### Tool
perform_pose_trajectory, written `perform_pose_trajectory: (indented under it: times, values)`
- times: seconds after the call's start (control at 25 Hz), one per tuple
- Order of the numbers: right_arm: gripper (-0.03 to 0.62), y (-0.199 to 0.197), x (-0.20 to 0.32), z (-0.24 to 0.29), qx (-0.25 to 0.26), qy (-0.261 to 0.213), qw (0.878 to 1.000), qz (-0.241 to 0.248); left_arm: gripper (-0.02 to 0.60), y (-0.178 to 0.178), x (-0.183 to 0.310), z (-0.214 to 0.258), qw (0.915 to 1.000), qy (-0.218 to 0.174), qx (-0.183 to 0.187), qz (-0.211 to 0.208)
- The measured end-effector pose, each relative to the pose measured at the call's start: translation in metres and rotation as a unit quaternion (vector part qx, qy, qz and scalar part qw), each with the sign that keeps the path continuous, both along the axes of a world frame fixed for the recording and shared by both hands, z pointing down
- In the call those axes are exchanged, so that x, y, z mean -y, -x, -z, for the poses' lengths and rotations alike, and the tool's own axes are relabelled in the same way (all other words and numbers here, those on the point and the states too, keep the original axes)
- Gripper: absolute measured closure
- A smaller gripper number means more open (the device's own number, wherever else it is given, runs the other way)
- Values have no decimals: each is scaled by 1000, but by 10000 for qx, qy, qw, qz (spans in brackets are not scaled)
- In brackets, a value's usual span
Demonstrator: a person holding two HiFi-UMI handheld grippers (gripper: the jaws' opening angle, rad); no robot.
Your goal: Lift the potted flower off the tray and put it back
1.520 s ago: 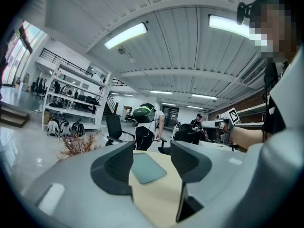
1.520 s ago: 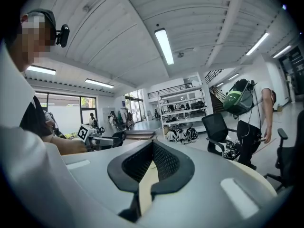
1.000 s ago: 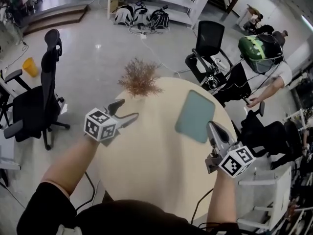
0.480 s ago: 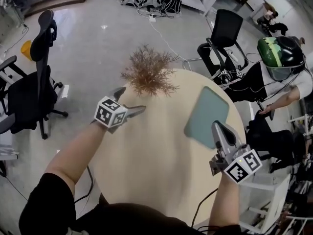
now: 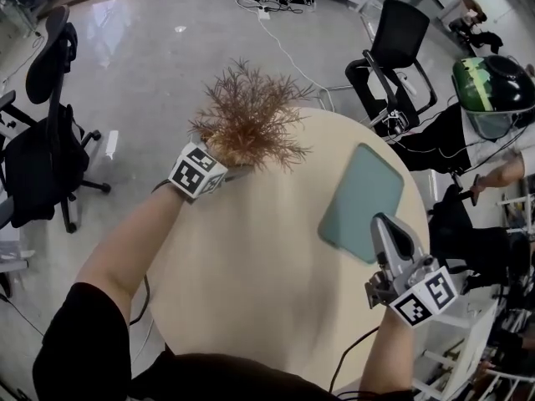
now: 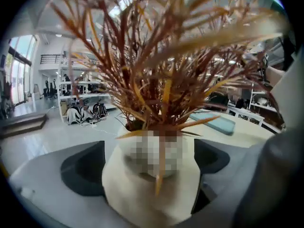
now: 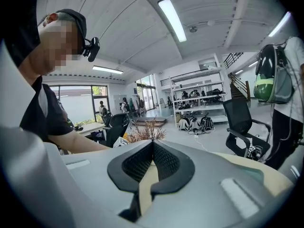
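Approach to the pot is, from where I stand, the step in hand: the potted flower [image 5: 247,128] stands on the round table [image 5: 251,274] at its far left edge, off the teal tray [image 5: 364,203] and well apart from it, so 1 return carry appears to be left. The left gripper [image 5: 224,174] reaches in under the dry brown foliage; its 2 jaws have just been opening and are spread wide, with the cream pot [image 6: 152,189] between them and a dark pad [image 6: 83,167] showing on each side. I cannot confirm that either pad presses the pot, so I treat the grip as not yet made. To do it well: centre the pot between the pads, close on the pot wall below the rim and not on the stems, and keep the pot upright, since it sits close to the table edge and a sideways push could tip it off. Lift straight up before moving across to the tray. The right gripper [image 5: 386,228] hovers just beside the near end of the tray with its jaws pressed together and nothing between them; it should stay out of the carry path.
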State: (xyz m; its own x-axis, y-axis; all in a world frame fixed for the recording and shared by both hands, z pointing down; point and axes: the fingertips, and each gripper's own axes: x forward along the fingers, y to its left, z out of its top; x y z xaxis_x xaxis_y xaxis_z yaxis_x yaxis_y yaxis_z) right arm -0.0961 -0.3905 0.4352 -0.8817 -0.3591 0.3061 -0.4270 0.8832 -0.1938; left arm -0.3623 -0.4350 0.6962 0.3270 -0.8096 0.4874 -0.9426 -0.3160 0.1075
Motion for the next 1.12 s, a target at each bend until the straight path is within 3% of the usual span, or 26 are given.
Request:
perform_pose_trajectory:
  times: [0.28, 0.48, 0.64, 1.12]
  values:
    - [579, 2, 14, -16, 11, 85, 10000, -2, 14, -3, 27, -3, 9995, -117, 222, -208]
    - [579, 2, 16, -25, 16, 144, 9999, -21, 28, -13, 36, 1, 9985, -236, 195, -456]
    - [579, 0, 16, -28, 6, 178, 9998, -89, 45, -14, 38, 1, 9986, -265, 176, -412]
    - [579, -25, 1, -6, -303, 71, 9992, -243, 48, -26, 28, 20, 9976, -528, -301, -345]
